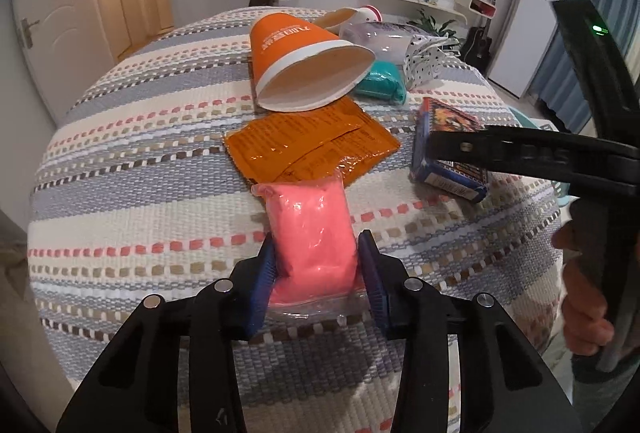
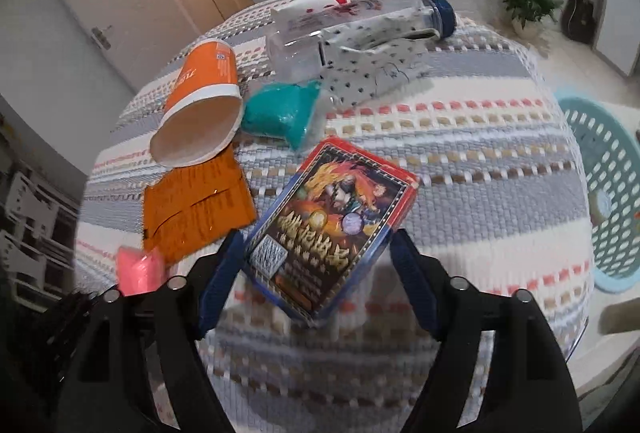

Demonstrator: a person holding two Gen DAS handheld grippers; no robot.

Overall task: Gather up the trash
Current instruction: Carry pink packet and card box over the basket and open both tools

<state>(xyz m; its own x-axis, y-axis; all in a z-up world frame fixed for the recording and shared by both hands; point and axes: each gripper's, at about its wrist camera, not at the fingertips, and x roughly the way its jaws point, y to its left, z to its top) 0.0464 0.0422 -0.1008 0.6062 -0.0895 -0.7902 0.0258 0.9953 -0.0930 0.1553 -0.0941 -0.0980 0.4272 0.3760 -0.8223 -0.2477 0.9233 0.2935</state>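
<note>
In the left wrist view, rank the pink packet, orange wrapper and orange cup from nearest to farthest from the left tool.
1. pink packet, between the left tool's pads.
2. orange wrapper, just beyond it.
3. orange cup, lying farther back.

**Colours and patterns of the items on the bench**

The bench [image 1: 140, 193] wears a woven cloth in grey and cream bands crossed by dashed rows of coral, tan, brown and white. The paper cup [image 1: 304, 61] is orange outside with a white rim band and pale interior. The flat wrapper [image 1: 312, 149] is glossy orange-brown with dark print. One soft packet [image 1: 312, 233] is pink; another [image 2: 280, 111] is teal. The card box [image 2: 336, 221] has blue and red edges around a flame-coloured picture. The paper bag [image 2: 376, 69] is white with dark dots. The basket [image 2: 612, 189] is pale aqua. Both tongs, left [image 1: 318, 285] and right [image 2: 316, 285], are black with blue pads.
</note>
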